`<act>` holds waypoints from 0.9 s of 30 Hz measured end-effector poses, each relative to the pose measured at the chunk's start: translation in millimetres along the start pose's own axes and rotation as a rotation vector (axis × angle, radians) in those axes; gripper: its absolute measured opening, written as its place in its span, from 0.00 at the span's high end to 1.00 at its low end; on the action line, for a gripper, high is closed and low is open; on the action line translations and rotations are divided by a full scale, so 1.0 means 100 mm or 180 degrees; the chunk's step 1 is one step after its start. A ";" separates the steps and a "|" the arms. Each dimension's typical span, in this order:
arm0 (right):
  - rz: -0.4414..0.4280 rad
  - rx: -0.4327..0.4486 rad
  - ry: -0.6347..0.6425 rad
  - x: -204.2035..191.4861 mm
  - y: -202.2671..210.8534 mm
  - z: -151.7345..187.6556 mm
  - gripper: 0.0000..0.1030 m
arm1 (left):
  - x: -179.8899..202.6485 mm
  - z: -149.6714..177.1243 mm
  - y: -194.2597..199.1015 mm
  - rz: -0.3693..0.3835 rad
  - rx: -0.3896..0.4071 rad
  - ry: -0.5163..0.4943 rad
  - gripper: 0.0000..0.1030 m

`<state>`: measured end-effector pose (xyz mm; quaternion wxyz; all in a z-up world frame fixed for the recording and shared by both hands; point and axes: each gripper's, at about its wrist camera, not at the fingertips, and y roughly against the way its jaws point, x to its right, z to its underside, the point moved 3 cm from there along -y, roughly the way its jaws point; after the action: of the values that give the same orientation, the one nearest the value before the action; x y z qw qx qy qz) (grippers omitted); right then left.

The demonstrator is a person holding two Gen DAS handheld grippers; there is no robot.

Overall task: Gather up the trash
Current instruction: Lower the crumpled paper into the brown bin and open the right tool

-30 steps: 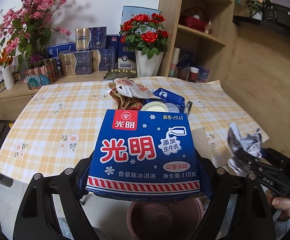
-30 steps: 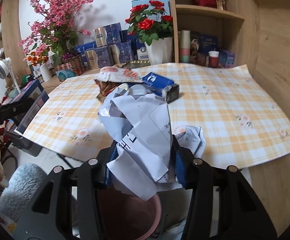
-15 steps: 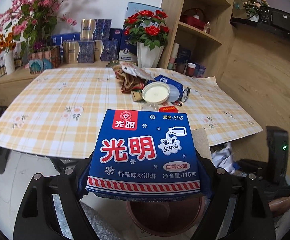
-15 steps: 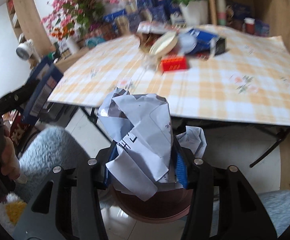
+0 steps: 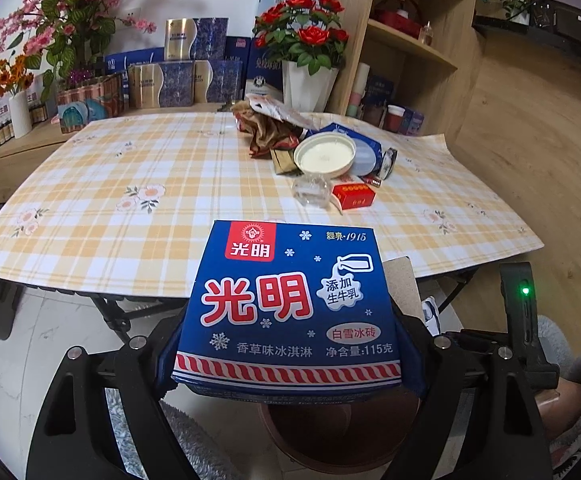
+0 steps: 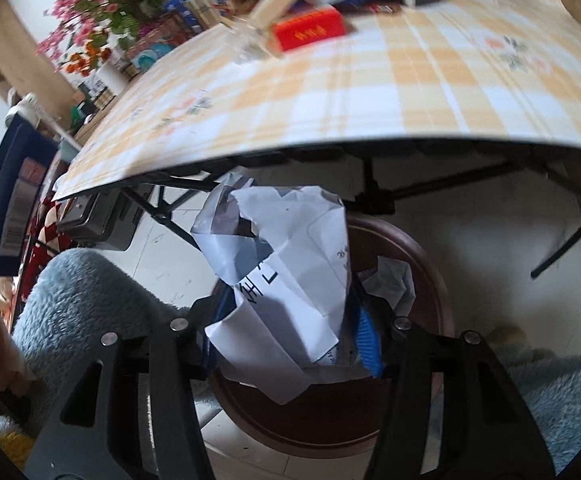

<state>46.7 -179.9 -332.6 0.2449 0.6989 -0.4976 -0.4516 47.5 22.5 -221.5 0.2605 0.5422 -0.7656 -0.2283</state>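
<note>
The left gripper [image 5: 290, 344] is clamping a blue cardboard ice-cream box [image 5: 290, 308] above a round brown plastic bin [image 5: 342, 436]. The right gripper [image 6: 286, 324], its jaws just easing wider, is cradling a crumpled white paper wad [image 6: 282, 256] over that bin, below the yellow checked tablecloth's [image 6: 370, 92] edge.

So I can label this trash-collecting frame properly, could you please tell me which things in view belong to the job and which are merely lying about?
Job:
- blue ice-cream carton, in left gripper
- crumpled paper, in right gripper
- brown bin
- red box
- white lid

Lying about:
- rose vase
- gift boxes
</note>
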 end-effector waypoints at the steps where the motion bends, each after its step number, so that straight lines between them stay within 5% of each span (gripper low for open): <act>1: -0.0026 -0.0005 -0.0053 0.02 0.00 0.01 0.46 | 0.00 0.00 -0.02 -0.0006 -0.0012 0.0004 0.21; 10: -0.0007 -0.0010 -0.0167 0.12 0.00 -0.01 0.39 | -0.02 0.03 -0.10 0.0002 -0.0094 0.0045 0.22; 14: 0.0053 0.0062 -0.0178 0.15 0.05 -0.02 0.14 | -0.02 0.05 -0.13 0.0068 -0.0155 0.0052 0.29; 22: 0.0103 0.0337 -0.0231 0.21 0.26 -0.07 0.09 | -0.04 0.01 -0.15 0.0168 -0.0130 0.0241 0.29; 27: 0.0183 0.0630 -0.0227 0.23 0.49 -0.13 0.06 | -0.01 0.02 -0.15 0.0065 -0.0129 0.0134 0.16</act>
<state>37.1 -220.8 -296.5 0.1696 0.6886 -0.5681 -0.4176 56.6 18.9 -232.5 0.2898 0.5336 -0.7606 -0.2296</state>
